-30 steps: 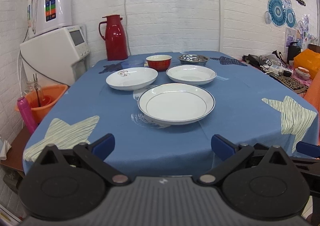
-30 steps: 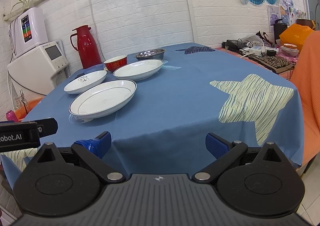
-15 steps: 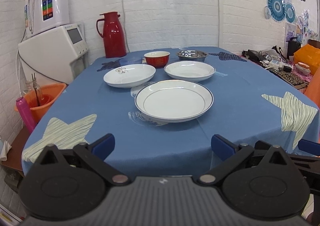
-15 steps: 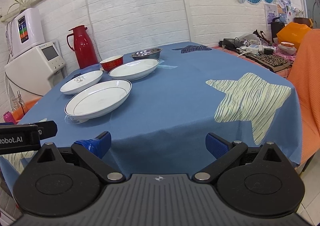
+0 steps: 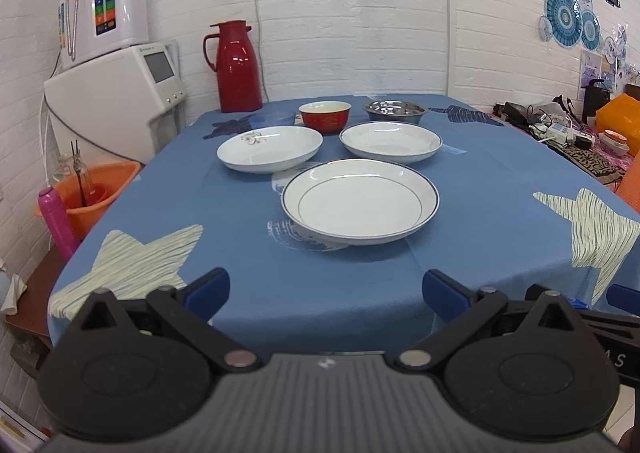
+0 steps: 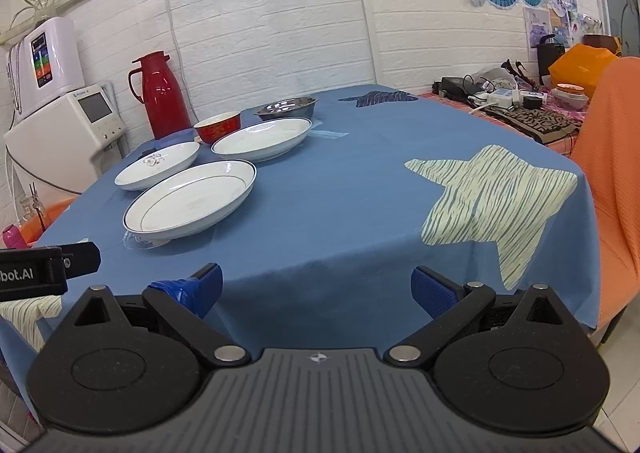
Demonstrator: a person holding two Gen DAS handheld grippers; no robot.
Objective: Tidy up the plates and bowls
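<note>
Three white plates lie on the blue tablecloth: a blue-rimmed plate [image 5: 360, 206] [image 6: 192, 199] nearest, a flower-marked plate [image 5: 270, 148] [image 6: 158, 165] back left, and a third plate [image 5: 391, 137] [image 6: 262, 138] back right. Behind them stand a red bowl [image 5: 325, 116] [image 6: 218, 127] and a steel bowl [image 5: 394, 111] [image 6: 287, 108]. My left gripper [image 5: 326, 293] is open at the table's near edge, short of the nearest plate. My right gripper [image 6: 316, 291] is open too, at the near edge to the right of the plates. Neither holds anything.
A red thermos [image 5: 236, 67] stands at the table's far left corner. White appliances [image 5: 116, 109] and an orange bucket [image 5: 92, 193] sit to the left. A cluttered side surface [image 6: 520, 105] and an orange chair [image 6: 612, 181] are to the right. The left gripper's body [image 6: 40, 273] shows in the right wrist view.
Both views have shifted slightly; the plates sit a little further left in the right wrist view. Both grippers stay open and no dish has moved.
</note>
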